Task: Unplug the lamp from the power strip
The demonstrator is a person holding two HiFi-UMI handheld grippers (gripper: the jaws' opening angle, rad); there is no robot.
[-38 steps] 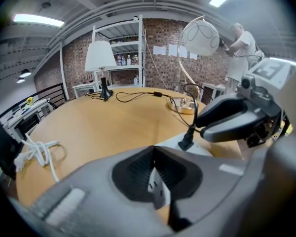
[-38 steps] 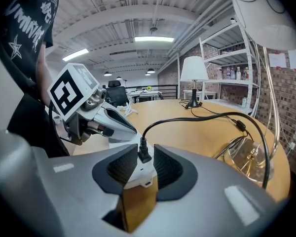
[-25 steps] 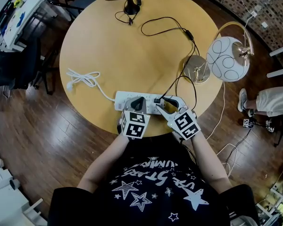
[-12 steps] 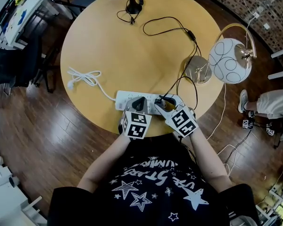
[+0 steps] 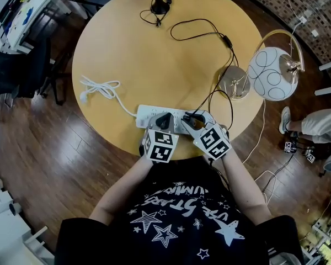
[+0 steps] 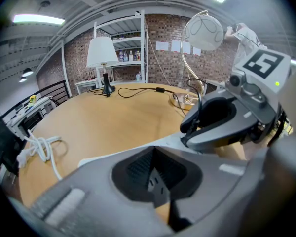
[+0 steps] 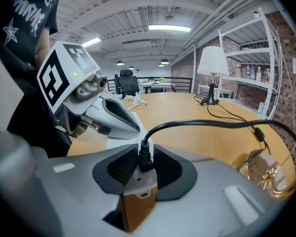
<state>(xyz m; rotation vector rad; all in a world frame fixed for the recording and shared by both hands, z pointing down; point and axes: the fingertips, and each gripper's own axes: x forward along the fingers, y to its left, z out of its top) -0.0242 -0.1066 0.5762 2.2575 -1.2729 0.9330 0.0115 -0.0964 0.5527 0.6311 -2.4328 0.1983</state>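
- Nearest the head camera, the person's black T-shirt with white stars [image 5: 176,214] fills the bottom edge, both forearms reaching to the near rim of the round pale-wood table [image 5: 127,48].
- At that rim lies the long white power strip [image 5: 146,115], lengthwise from left to right.
- The left gripper [image 5: 163,119] points down onto the strip's middle. Its tips meet with nothing gripped between them, and the socket face shows behind them.
- The right gripper [image 5: 192,121] sits just beside it at the strip's right end. Its jaws are closing, and the pads lie right against both sides of the small black plug [image 7: 144,158], which stands upright, seated in its socket.
- From the plug, the thin black cord [image 5: 209,35] loops across the table through an inline switch [image 5: 223,39].
- Right of the grippers stands the brass lamp with a round base [image 5: 231,83] and a white globe shade with black lines [image 5: 272,74].
- Left of the strip lies its loosely coiled white cable [image 5: 99,87].
- At the far edge stands a second lamp with a black base [image 5: 159,7].
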